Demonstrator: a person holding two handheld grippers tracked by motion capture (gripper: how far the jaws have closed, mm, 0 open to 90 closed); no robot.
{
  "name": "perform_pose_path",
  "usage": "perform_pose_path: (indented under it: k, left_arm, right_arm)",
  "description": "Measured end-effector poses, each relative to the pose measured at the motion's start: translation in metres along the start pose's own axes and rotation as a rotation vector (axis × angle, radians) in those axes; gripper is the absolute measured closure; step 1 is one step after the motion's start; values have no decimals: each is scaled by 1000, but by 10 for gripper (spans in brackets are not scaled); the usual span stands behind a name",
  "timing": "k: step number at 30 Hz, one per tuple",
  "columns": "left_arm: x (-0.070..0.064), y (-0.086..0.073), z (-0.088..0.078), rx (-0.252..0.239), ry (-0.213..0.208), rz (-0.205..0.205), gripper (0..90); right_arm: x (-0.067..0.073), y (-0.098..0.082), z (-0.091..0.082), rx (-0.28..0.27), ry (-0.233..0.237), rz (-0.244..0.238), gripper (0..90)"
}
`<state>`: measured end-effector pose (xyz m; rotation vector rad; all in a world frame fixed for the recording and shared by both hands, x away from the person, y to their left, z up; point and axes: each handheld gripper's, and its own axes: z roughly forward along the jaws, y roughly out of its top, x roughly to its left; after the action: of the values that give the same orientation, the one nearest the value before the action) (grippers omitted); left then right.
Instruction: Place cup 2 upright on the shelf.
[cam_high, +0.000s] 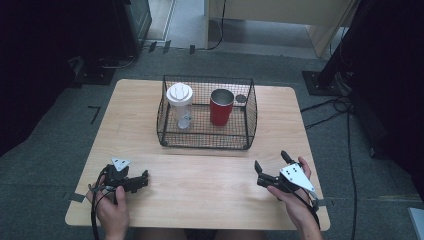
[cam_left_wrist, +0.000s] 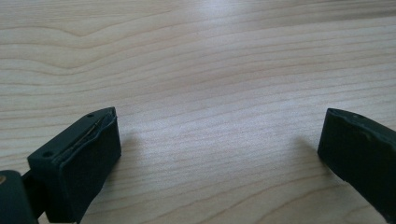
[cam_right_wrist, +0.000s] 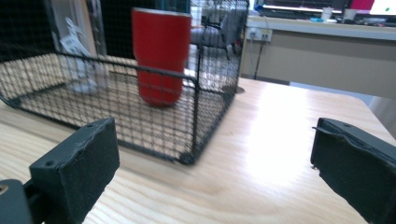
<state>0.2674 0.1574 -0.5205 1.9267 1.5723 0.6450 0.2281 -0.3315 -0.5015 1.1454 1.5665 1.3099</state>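
A pale wooden table (cam_high: 200, 185) stands on grey carpet, with dark stands and cables at the edges of the room. Toward its far side sits a black wire basket (cam_high: 206, 142), and inside it your two nearest things stand upright: a red cup (cam_high: 221, 107) right of the middle, open at the top, and a clear bottle (cam_high: 180, 105) with a white lid at the left end. The two are apart, with bare mesh between them. In the right gripper view the cup (cam_right_wrist: 160, 56) shows behind the basket's near wall (cam_right_wrist: 116, 116), and the bottle (cam_right_wrist: 77, 51) is blurred at the far left.

Your right gripper (cam_high: 271, 167) is at the near right of the table, close to the basket's near right corner but apart from it. Its jaws are spread wide and nothing is between them; its own view looks past them at the basket corner and bare wood.

Your left gripper (cam_high: 145, 179) lies low over the near left of the table, well apart from the basket, pointing toward the table's middle. Its jaws are also spread wide and hold nothing; the left gripper view has just wood grain (cam_left_wrist: 215, 93) between them.

Your hands grip both tools from the near edge.
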Motion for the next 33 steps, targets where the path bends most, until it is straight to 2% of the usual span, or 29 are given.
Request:
perform_pose_path:
  k: [11,19,22,23,25,26,28,33]
  left_arm:
    - [0,0,0,-1,0,-1,1]
    - [0,0,0,-2,0,-2,0]
    - [0,0,0,-3,0,-2,1]
    - [0,0,0,-2,0,-2,1]
    - [0,0,0,-1,0,0,1]
    - [0,0,0,-1,0,-1,1]
    - [0,0,0,-1,0,-1,1]
    - [0,0,0,-3,0,-2,0]
  right_arm:
    - [-20,-19,-15,55,-68,-5,12]
    - [-31,-25,-26,99,-108,-16,15]
    - [-35,-26,-29,115,-122,-28,15]
    - [-37,-26,-30,122,-130,-46,20]
    - [-40,-27,-32,176,-150,-70,47]
    - [-44,-27,-34,220,-168,-85,51]
    - [-48,-28,-36,267,-186,-90,54]
    - [-56,-29,-41,360,-191,-16,54]
